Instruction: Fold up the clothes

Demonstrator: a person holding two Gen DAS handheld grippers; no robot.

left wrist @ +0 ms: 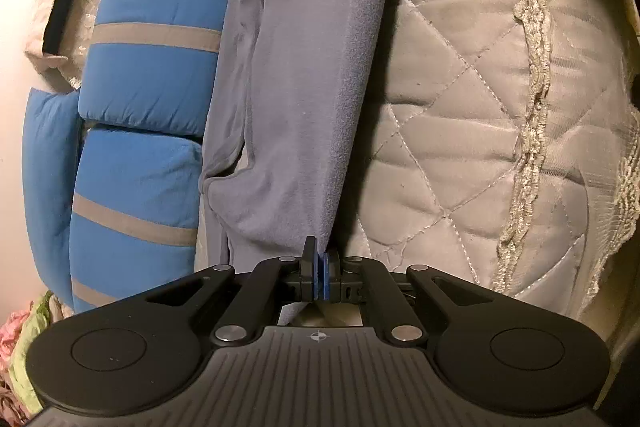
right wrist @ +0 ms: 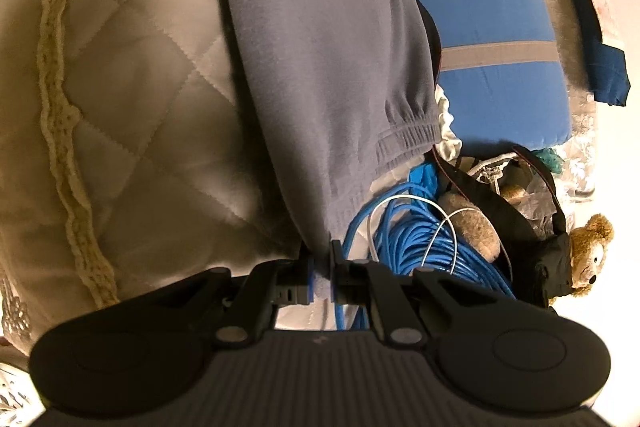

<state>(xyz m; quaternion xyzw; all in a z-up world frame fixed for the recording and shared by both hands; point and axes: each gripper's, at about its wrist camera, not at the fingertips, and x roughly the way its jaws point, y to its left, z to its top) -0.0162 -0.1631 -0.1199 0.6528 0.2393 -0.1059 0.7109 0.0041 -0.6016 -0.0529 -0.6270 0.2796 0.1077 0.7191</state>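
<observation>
Left gripper [left wrist: 320,267] clamped tight, blue-padded fingers [left wrist: 329,269] pinching a thin edge of the grey sweatpants [left wrist: 296,75]; right gripper [right wrist: 321,277] likewise closed, fingers [right wrist: 309,279] nipping a bunched fold just below the elastic cuff [right wrist: 404,135]. Sweatpants stretched between both grips, above the quilted cream bedspread [left wrist: 460,99], beside a blue striped duvet [left wrist: 160,27], coiled blue cable [right wrist: 412,227] and teddy bear [right wrist: 592,251].
</observation>
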